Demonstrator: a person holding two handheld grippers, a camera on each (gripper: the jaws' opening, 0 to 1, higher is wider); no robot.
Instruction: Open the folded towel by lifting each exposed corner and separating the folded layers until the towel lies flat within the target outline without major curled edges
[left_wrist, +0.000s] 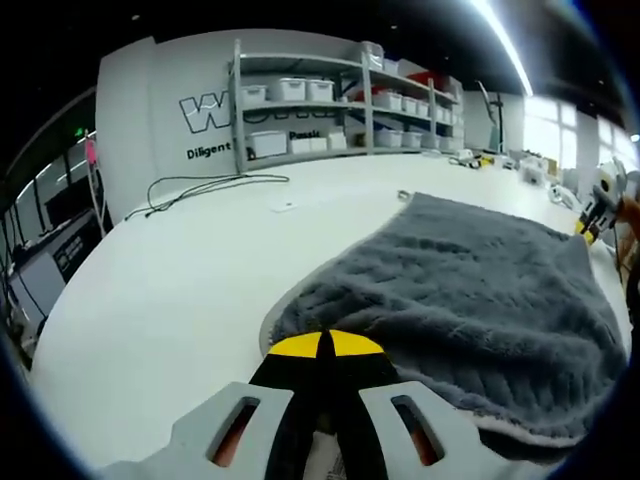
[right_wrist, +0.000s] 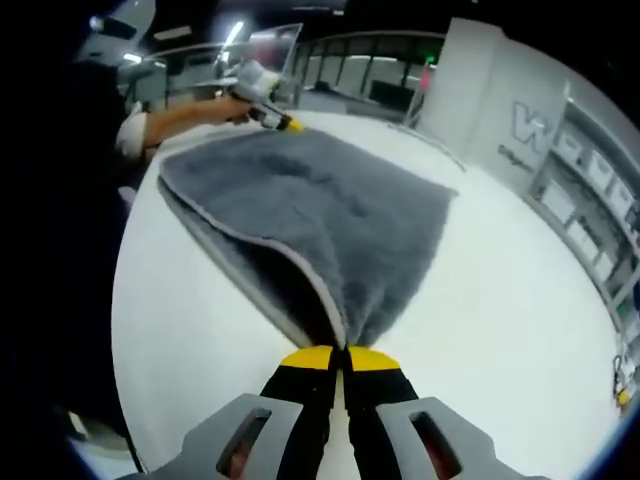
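1. Towel (left_wrist: 470, 290): grey, plush, lying on the white desk (left_wrist: 170, 290), a folded layer showing along one edge; I see no target outline.
2. Left claw (left_wrist: 326, 345): tips together on the towel's near corner, low at the desk surface.
3. Right claw (right_wrist: 345, 358): tips pinched on the opposite corner, cloth fanning out from the grip.
4. Risk: pulling unevenly could drag the whole towel across the desk instead of parting layers.
5. Risk: both layers may be pinched together, I judge; lifting then leaves the fold shut.
6. Risk: plush slipping out leaves a curled edge.
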